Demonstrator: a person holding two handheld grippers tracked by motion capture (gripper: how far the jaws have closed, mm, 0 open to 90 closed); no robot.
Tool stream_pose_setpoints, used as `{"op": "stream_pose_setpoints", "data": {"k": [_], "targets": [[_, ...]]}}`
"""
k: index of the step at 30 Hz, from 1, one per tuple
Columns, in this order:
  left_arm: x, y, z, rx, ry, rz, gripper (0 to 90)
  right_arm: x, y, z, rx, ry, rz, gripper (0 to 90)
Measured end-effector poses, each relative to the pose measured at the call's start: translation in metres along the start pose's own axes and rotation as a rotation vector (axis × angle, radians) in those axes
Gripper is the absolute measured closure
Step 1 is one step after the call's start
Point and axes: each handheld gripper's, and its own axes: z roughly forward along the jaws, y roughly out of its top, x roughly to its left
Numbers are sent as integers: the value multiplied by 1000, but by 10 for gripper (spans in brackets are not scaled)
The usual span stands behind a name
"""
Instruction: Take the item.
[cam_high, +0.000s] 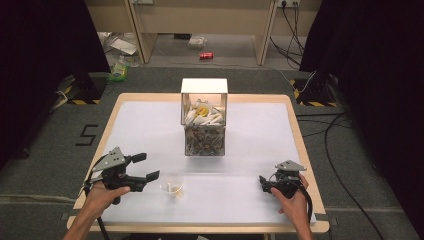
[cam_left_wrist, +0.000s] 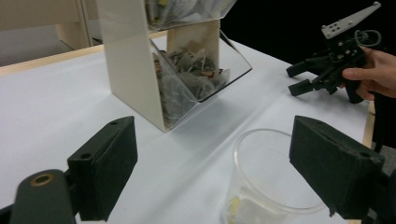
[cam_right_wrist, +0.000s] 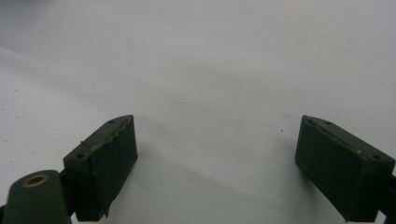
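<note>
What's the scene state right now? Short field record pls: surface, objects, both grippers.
surface: table with a white top and wooden edge
dispenser: two-tier clear-fronted box at table centre, white packets above, darker ones below
cup: clear plastic cup, upright, something pale yellow at the bottom
left gripper: open, empty, jaws either side of the cup, not touching it
right gripper: open, empty, low over bare table
floor: red can beyond the table
</note>
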Motion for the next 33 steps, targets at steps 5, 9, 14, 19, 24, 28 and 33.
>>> {"op": "stream_pose_setpoints", "data": {"k": [5, 9, 14, 19, 24, 28, 33], "targets": [[11, -4, -3, 2, 34, -17, 147, 0, 0, 0, 1, 0, 3, 135], [17, -6, -4, 4, 52, -25, 147, 0, 0, 0, 1, 0, 3, 135], [28, -12, -7, 6, 85, -48, 148, 0, 0, 0, 0, 0, 2, 136], [34, -19, -10, 15, 110, -61, 148, 0, 0, 0, 0, 0, 3, 135], [38, -26, -10, 31, 128, -66, 149, 0, 0, 0, 0, 0, 1, 136], [43, -32, -10, 38, 138, -77, 149, 0, 0, 0, 0, 0, 3, 135], [46, -41, -10, 51, 145, -90, 149, 0, 0, 0, 0, 0, -1, 135]]}}
